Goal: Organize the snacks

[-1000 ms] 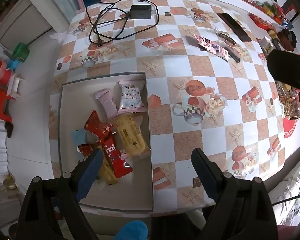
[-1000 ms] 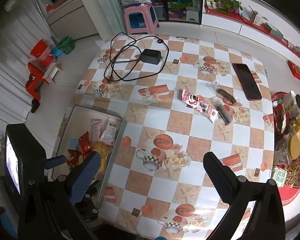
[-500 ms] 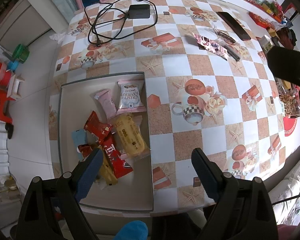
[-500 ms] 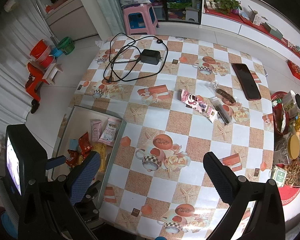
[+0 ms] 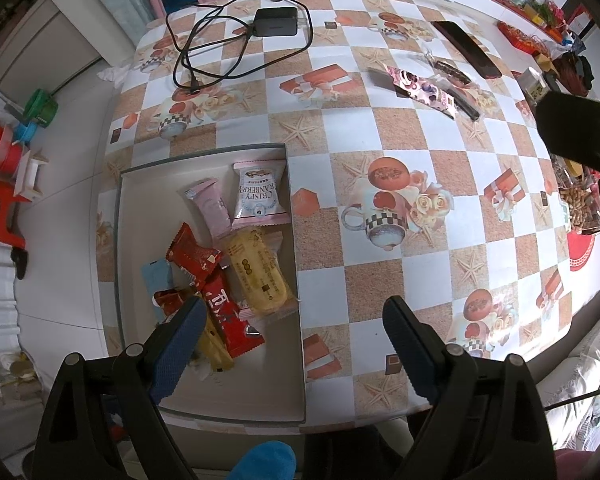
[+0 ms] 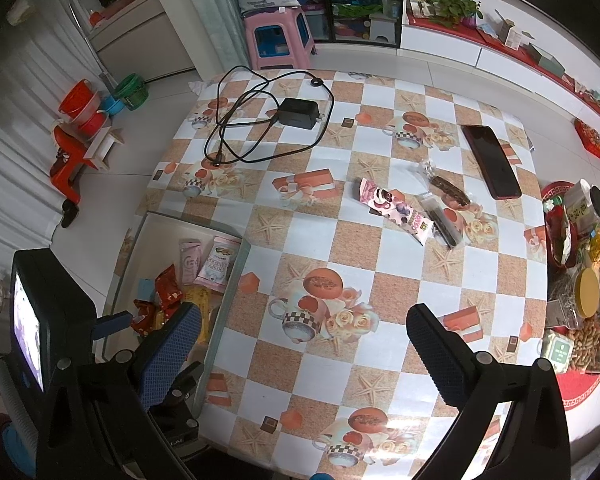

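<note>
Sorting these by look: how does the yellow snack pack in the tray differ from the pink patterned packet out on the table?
The yellow snack pack lies inside the tray, touching other snacks; the pink patterned packet lies outside the tray on the tablecloth, beside dark clear-wrapped bars. The yellow pack is plump and plain-coloured; the pink packet is flat, narrow and busily printed. Both are sealed, lying flat, and held by neither gripper.

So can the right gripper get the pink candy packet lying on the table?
Probably yes. The right gripper is open and empty, and the pink packet lies flat on the table ahead of it, with only bare tablecloth between them.
</note>
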A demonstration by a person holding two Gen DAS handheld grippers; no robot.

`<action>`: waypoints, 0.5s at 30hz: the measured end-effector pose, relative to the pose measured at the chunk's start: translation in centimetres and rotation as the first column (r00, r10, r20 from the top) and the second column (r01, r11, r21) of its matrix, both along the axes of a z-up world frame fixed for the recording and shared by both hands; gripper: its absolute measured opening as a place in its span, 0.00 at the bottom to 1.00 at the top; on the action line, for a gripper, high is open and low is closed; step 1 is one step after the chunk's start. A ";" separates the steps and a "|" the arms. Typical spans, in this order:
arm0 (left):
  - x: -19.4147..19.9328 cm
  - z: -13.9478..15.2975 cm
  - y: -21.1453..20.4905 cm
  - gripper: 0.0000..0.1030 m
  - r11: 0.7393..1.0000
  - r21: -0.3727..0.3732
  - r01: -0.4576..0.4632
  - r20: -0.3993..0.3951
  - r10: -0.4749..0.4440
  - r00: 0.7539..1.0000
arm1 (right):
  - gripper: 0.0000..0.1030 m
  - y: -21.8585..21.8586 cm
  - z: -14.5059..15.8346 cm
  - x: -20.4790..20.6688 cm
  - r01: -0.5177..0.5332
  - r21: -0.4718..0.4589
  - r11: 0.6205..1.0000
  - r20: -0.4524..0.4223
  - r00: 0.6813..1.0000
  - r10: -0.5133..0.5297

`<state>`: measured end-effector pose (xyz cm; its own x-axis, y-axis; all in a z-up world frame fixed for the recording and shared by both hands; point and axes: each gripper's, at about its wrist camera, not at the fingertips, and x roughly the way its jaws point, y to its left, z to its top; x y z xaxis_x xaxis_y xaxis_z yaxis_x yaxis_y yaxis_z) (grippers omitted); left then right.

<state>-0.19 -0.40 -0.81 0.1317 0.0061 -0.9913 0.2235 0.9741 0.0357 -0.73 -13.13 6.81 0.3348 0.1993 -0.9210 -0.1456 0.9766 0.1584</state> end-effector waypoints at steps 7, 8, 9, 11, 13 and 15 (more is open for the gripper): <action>0.0 -0.2 -0.9 0.89 1.000 0.022 0.019 0.009 -0.019 1.000 | 1.00 -0.4 -0.1 -0.1 0.006 -0.001 1.000 -0.002 1.000 -0.006; 0.0 -0.2 -1.0 0.89 0.999 0.025 0.021 0.010 -0.022 1.000 | 1.00 -0.9 -0.3 -0.1 0.008 -0.002 1.000 -0.003 1.000 -0.008; 0.0 -0.2 -1.1 0.89 0.999 0.026 0.024 0.011 -0.024 1.000 | 1.00 -0.9 -0.4 -0.1 0.009 -0.002 1.000 -0.004 1.000 -0.009; 0.1 -0.1 -1.3 0.89 0.999 0.028 0.029 0.010 -0.029 1.000 | 1.00 -1.0 -0.3 -0.2 0.012 -0.003 1.000 -0.005 1.000 -0.012; 0.1 -0.1 -1.5 0.89 0.999 0.030 0.034 0.010 -0.035 0.999 | 1.00 -1.3 -0.3 -0.3 0.015 -0.003 1.000 -0.007 1.000 -0.015; 0.1 -0.1 -1.7 0.89 0.999 0.033 0.040 0.009 -0.041 0.999 | 1.00 -1.5 -0.4 -0.3 0.024 -0.004 1.000 -0.011 1.000 -0.024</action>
<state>-0.04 -2.13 -0.86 0.1420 0.0330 -0.9893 0.2621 0.9625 0.0697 -1.02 -14.63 6.42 0.3291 0.1875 -0.9255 -0.1207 0.9804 0.1557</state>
